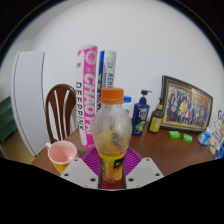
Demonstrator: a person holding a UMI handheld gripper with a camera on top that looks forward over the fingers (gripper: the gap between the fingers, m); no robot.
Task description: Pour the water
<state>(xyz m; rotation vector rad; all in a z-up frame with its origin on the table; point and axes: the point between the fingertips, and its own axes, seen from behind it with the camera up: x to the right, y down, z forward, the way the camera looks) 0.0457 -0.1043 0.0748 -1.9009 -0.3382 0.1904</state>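
The gripper clamps both pink pads on the one orange-capped bottle, held upright at its lower body, probably so nothing spills before tipping toward the single pink cup standing just left on the wooden table.

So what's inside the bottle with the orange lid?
The bottle, between the claw fingers, is see-through and mostly looks empty. A yellow-orange label wraps its lower part, so any liquid low down is hidden. The orange cap is on.
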